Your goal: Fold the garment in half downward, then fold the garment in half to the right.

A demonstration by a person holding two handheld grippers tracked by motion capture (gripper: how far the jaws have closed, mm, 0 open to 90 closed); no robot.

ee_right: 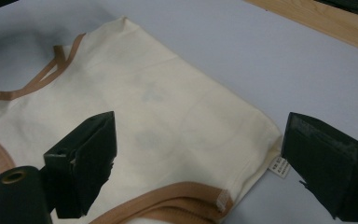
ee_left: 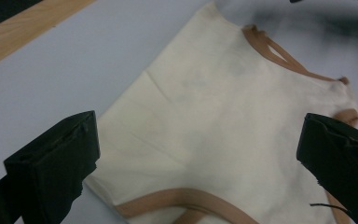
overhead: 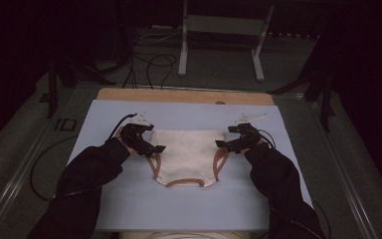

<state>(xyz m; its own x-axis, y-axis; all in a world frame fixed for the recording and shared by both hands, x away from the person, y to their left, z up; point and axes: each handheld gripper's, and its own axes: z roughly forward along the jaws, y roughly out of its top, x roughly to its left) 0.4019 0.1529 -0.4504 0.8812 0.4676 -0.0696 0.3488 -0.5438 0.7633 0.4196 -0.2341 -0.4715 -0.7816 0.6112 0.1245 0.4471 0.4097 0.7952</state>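
- Cream sleeveless top [overhead: 188, 155] with tan trim lies flat on the blue-grey mat [overhead: 129, 209], mid-mat, neck opening toward the person.
- Left gripper [overhead: 151, 148] at the top's left armhole, right gripper [overhead: 225, 144] at its right armhole; both jaw pairs spread wide, nothing pinched, cloth below them.
- Risk: a low jaw could snag the trim and drag the top askew or wrinkle it.
- Risk: side label [ee_right: 279, 166] corner could flip up.
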